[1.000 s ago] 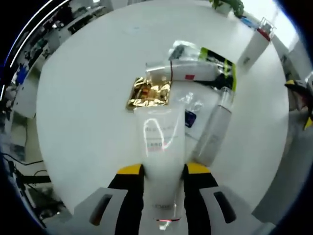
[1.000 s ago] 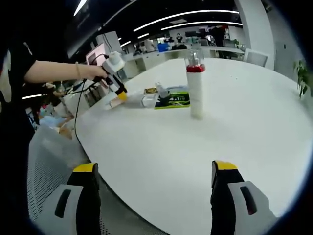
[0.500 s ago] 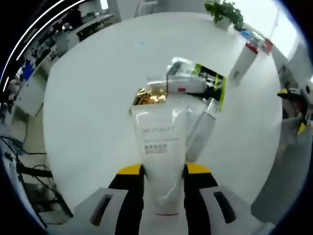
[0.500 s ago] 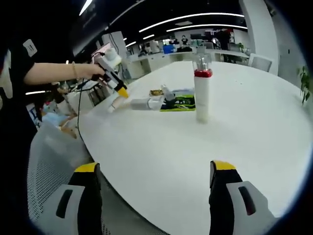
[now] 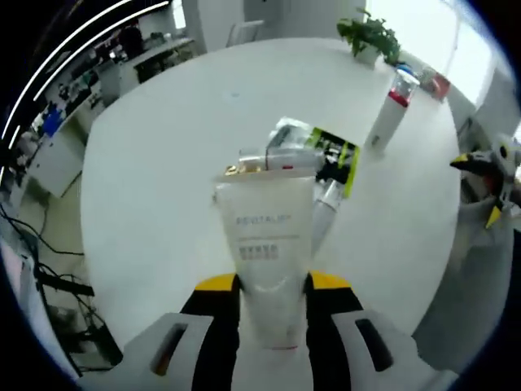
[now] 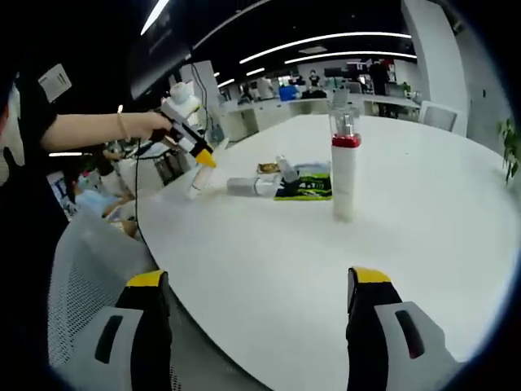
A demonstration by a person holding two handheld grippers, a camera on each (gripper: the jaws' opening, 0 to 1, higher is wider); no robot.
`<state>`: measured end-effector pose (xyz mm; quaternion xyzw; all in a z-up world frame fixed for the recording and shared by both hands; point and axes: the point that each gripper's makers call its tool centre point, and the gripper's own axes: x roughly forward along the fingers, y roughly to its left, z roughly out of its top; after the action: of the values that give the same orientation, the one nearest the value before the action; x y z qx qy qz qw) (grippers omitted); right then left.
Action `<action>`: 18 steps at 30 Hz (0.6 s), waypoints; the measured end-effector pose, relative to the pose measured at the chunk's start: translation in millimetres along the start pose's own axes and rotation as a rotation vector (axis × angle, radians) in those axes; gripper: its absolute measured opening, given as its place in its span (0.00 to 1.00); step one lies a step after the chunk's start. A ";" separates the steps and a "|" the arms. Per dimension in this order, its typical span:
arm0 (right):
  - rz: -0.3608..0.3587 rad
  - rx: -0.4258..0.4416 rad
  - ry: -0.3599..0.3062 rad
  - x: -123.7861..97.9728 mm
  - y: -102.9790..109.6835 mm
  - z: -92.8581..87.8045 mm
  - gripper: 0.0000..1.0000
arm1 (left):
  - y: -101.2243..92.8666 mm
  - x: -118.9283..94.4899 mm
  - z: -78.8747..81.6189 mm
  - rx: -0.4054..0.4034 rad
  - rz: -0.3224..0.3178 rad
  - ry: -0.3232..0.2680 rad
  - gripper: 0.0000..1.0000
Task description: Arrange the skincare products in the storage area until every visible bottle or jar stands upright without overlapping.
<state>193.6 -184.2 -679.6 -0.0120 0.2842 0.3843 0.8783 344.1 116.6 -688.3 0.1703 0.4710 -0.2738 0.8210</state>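
Skincare tube (image 5: 269, 244), white with printed text, sits clamped between the yellow-tipped jaws of the left gripper (image 5: 270, 285), held above the white round tabletop (image 5: 155, 163) with its flat crimped end pointing away from the camera. Beyond the tube lies a cluster of products: a white tube with a red label (image 5: 281, 160) on its side, a slim silver bottle (image 5: 324, 208) lying flat, a gold foil sachet (image 5: 236, 169) mostly hidden, and a green-and-black packet (image 5: 342, 159) beneath them. A tall white bottle with a red band and clear cap (image 5: 387, 114) stands upright, well apart from the cluster. In the right gripper view, the right gripper (image 6: 252, 297) hangs with jaws spread wide and nothing between them, near the tabletop edge; the upright bottle (image 6: 345, 167) stands ahead, and the lying items (image 6: 277, 186) rest to its left. A person's hand (image 6: 151, 126) holds the left gripper (image 6: 199, 163) above the tabletop.
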 end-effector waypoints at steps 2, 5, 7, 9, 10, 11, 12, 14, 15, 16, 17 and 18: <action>-0.001 -0.004 -0.002 0.7 0.2 0.9 0.89 | 0.4 -2.1 -0.9 0.004 -0.003 -0.005 0.32; 0.011 0.001 -0.016 2.0 4.0 5.9 0.87 | -2.9 -7.2 -0.9 0.007 -0.003 -0.019 0.32; 0.023 -0.004 -0.031 2.0 8.7 10.8 0.86 | -5.2 -11.6 0.4 0.001 -0.005 -0.035 0.32; 0.039 0.001 -0.044 3.8 15.6 13.7 0.85 | -10.7 -17.8 2.1 -0.009 -0.011 -0.055 0.32; 0.055 0.005 -0.049 5.3 20.7 14.6 0.85 | -12.9 -19.5 2.5 -0.013 -0.013 -0.060 0.32; 0.069 -0.002 -0.045 8.0 26.9 14.9 0.85 | -17.0 -21.0 3.4 -0.015 -0.017 -0.065 0.32; 0.073 -0.006 -0.045 9.7 30.8 15.8 0.85 | -21.5 -23.0 4.4 -0.016 -0.018 -0.072 0.32; 0.107 0.006 -0.068 14.3 43.6 22.5 0.84 | -25.2 -24.7 6.3 -0.009 -0.019 -0.083 0.32; 0.127 0.031 -0.095 16.8 50.3 28.9 0.84 | -31.3 -27.3 8.5 -0.006 -0.021 -0.089 0.32; 0.143 0.048 -0.118 18.2 54.7 33.9 0.84 | -36.5 -30.1 11.8 -0.005 -0.026 -0.103 0.32; 0.155 0.061 -0.136 19.5 58.2 37.9 0.84 | -41.6 -32.6 13.8 -0.008 -0.029 -0.113 0.32; 0.158 0.065 -0.141 21.5 60.2 40.1 0.84 | -46.3 -35.2 17.9 -0.021 -0.039 -0.129 0.32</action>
<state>183.8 -117.9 -645.0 0.0660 0.2341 0.4429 0.8630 313.7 80.5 -649.9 0.1345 0.4230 -0.2954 0.8460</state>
